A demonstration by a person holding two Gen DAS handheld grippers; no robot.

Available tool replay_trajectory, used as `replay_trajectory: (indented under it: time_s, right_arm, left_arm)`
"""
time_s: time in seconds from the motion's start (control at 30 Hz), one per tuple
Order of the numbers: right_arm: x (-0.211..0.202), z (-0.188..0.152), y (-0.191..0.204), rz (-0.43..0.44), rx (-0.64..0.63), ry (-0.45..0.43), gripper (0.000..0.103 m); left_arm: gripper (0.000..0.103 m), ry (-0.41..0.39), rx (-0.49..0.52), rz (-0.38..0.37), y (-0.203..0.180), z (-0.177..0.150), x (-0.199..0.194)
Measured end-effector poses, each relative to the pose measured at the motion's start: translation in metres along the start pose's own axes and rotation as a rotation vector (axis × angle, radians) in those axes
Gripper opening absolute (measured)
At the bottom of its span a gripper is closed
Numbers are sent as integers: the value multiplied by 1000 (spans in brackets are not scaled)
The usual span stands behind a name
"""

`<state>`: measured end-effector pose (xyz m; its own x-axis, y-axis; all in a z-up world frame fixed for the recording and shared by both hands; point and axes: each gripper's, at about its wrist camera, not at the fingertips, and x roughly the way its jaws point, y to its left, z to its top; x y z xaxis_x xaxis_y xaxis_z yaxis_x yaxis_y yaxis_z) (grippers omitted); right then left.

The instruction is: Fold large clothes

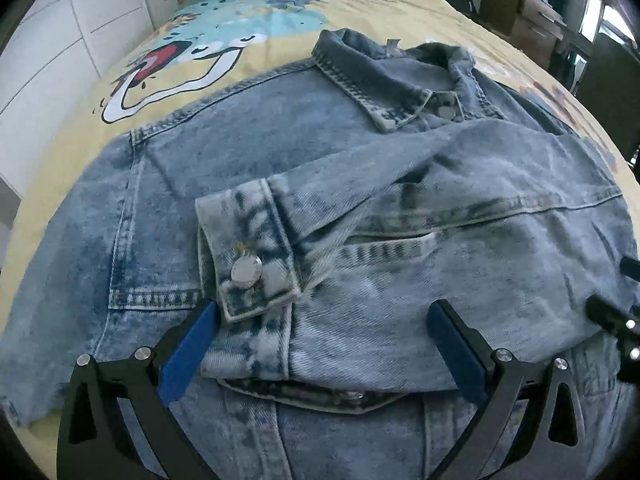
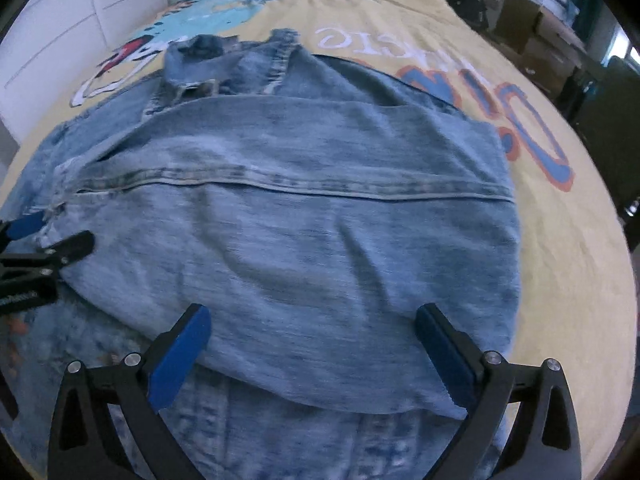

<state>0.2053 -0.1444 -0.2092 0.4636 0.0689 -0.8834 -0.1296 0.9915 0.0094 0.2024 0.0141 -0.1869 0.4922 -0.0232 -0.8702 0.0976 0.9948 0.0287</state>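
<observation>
A light blue denim jacket [image 1: 248, 152] lies front up on a bed, collar [image 1: 384, 92] toward the far end. One sleeve is folded across the chest, its buttoned cuff [image 1: 248, 248] lying just ahead of my left gripper [image 1: 320, 316], which is open and empty above the cloth. In the right wrist view the folded-over jacket side [image 2: 320, 232] fills the middle. My right gripper [image 2: 312, 320] is open over it and holds nothing. The left gripper's fingers [image 2: 60, 248] show at the left edge of the right wrist view.
The bed has a yellow cartoon-print cover [image 2: 560, 280] with bare cover to the right of the jacket. White cupboards [image 1: 52, 40] stand on the left. Cardboard boxes [image 1: 532, 20] and dark furniture [image 2: 600, 112] stand at the right beyond the bed.
</observation>
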Motion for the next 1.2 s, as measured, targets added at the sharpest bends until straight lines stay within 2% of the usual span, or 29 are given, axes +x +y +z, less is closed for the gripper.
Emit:
replay_trajectory:
  time_s: [0.17,0.27,0.37,0.43,0.5,0.57,0.67,0.77,0.83,0.9,1.0,1.13,1.2]
  right_arm:
    - [6,-7,-21,76,73,1,102]
    - [4,-9,-19,84,52,-4,102]
    - [-1,-8,-15,60,55,10,102]
    - [-9,-9,-12,36,46,10,102]
    - [-18,-9,-8,29,24,17,102]
    - [-36,-12,-5,27,17,4,102]
    - [-60,-12,-3,42,9,-24,102]
    - [-77,-18,-1,49,-8,-32,102]
    - [-87,-24,-2,56,-5,-47,102]
    - [-93,-30,-3,55,3,-50,102]
    - [-102,-41,-10,61,26,-44,102]
    - [-108,-51,-19,34,56,-36,102]
    - [-109,-57,-25,22,74,-29,102]
  left_arm:
    - [102,-45,0,9,-1,-5,-3]
    - [102,-63,-6,20,-5,-8,-6]
    - [102,-45,-16,25,-5,-6,-8]
    - [102,0,-47,32,0,-3,-10]
    - [102,42,-133,10,14,-1,-15]
    - [102,23,-197,-21,28,-1,-29]
    - [102,-29,-224,12,48,-7,-57]
    - [102,-39,-249,34,75,-19,-80]
    - [102,-5,-295,61,96,-31,-89]
    - [102,30,-384,77,125,-46,-96]
    - [102,42,-535,93,170,-71,-106]
    - [102,98,-686,122,229,-100,-110]
    - [102,99,-770,167,259,-115,-114]
